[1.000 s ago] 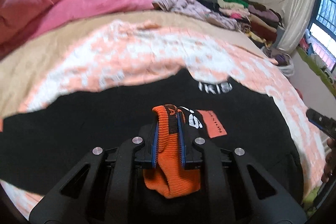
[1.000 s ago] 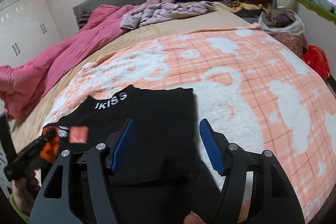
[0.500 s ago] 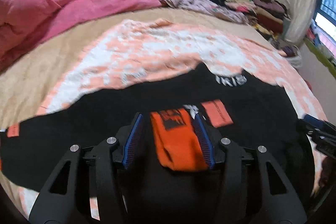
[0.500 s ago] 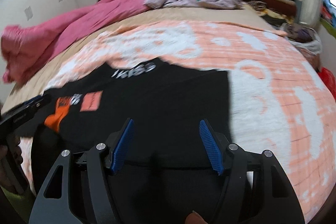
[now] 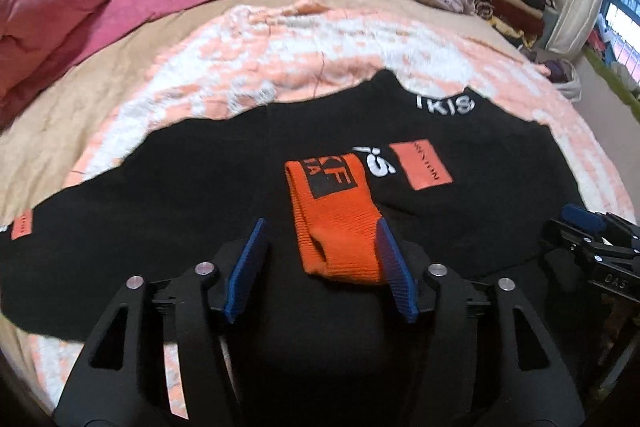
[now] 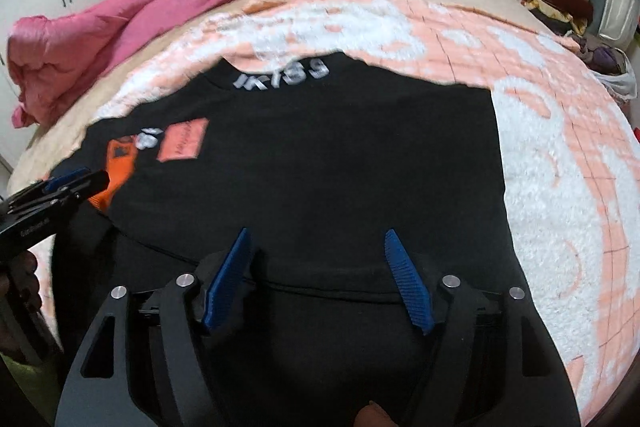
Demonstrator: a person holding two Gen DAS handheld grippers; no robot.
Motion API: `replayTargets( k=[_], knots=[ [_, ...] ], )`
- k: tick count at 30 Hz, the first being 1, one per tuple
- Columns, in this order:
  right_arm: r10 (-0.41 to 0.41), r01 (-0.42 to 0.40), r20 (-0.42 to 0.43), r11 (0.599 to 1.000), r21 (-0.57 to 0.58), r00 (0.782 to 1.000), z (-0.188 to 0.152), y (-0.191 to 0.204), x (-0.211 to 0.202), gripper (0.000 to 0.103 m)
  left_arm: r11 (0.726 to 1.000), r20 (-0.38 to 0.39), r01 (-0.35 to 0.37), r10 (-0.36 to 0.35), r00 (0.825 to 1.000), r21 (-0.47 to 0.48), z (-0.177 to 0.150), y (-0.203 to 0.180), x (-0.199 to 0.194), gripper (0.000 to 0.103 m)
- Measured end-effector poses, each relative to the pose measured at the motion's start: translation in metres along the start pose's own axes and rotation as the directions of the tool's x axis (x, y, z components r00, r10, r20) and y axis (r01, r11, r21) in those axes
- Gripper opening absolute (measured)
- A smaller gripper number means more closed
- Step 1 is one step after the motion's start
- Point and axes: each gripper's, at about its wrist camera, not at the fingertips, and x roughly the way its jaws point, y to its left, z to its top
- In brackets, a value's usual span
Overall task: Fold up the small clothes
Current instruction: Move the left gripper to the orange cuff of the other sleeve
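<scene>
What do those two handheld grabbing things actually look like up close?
Both look alike: the left tool and right tool each have a matte black plastic frame with triangular cut-outs, round silver bolt heads, and two ribbed blue finger pads. No cables show.

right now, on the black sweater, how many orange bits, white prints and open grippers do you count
orange ribbed cuff: 1
orange patches: 2
white prints: 2, collar lettering and chest logo
open hand-held grippers: 2, left, right
total: 7, all on or over the black sweater
</scene>
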Motion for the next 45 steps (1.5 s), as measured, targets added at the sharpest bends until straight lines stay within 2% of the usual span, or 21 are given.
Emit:
replayTargets(
  k=[1, 3, 5, 8, 11, 12, 13, 20, 26, 32, 41, 45],
  knots=[
    [0.007, -0.007, 0.013, 1.000, -0.010, 1.000, 0.001, 0.003, -0.006, 0.072, 1.000, 0.008, -0.005, 0.005, 1.000, 0.000, 0.000, 0.001, -0.005, 0.056],
    [0.024, -0.023, 0.036, 0.999, -0.030, 0.999, 0.002, 0.011, -0.015, 0.076, 1.000, 0.032, -0.019, 0.019, 0.999, -0.003, 0.001, 0.004, -0.018, 0.069],
    [0.040, -0.038, 0.050, 0.998, -0.041, 0.998, 0.004, 0.017, -0.023, 0.079, 1.000, 0.049, -0.029, 0.029, 0.998, -0.006, 0.002, 0.007, -0.028, 0.069],
    [0.062, -0.057, 0.084, 0.996, -0.068, 0.995, 0.006, 0.030, -0.038, 0.086, 0.999, 0.080, -0.045, 0.047, 0.996, -0.019, 0.003, 0.015, -0.046, 0.078],
    [0.080, -0.070, 0.106, 0.993, -0.096, 0.991, 0.008, 0.044, -0.049, 0.086, 0.997, 0.109, -0.070, 0.073, 0.991, -0.031, 0.003, 0.024, -0.062, 0.079],
    [0.085, -0.074, 0.110, 0.992, -0.103, 0.990, 0.008, 0.048, -0.051, 0.086, 0.996, 0.112, -0.077, 0.081, 0.990, -0.038, 0.003, 0.027, -0.065, 0.087],
    [0.089, -0.076, 0.113, 0.990, -0.116, 0.990, 0.009, 0.054, -0.053, 0.086, 0.995, 0.117, -0.085, 0.090, 0.989, -0.044, 0.003, 0.031, -0.069, 0.089],
    [0.118, -0.100, 0.121, 0.983, -0.152, 0.986, 0.015, 0.088, -0.063, 0.086, 0.984, 0.145, -0.142, 0.157, 0.977, -0.112, -0.002, 0.068, -0.091, 0.090],
    [0.174, -0.150, 0.124, 0.972, -0.181, 0.977, 0.026, 0.123, -0.072, 0.086, 0.959, 0.144, -0.206, 0.235, 0.961, -0.194, -0.013, 0.111, -0.104, 0.091],
    [0.221, -0.194, 0.120, 0.960, -0.199, 0.968, 0.040, 0.160, -0.073, 0.086, 0.917, 0.116, -0.286, 0.328, 0.938, -0.278, -0.024, 0.156, -0.108, 0.091],
    [0.255, -0.227, 0.086, 0.941, -0.249, 0.963, 0.049, 0.205, -0.054, 0.087, 0.854, 0.074, -0.371, 0.424, 0.903, -0.366, -0.038, 0.207, -0.112, 0.091],
    [0.259, -0.234, 0.063, 0.936, -0.264, 0.964, 0.045, 0.219, -0.044, 0.087, 0.827, 0.036, -0.380, 0.432, 0.901, -0.414, -0.046, 0.232, -0.107, 0.091]
  ],
)
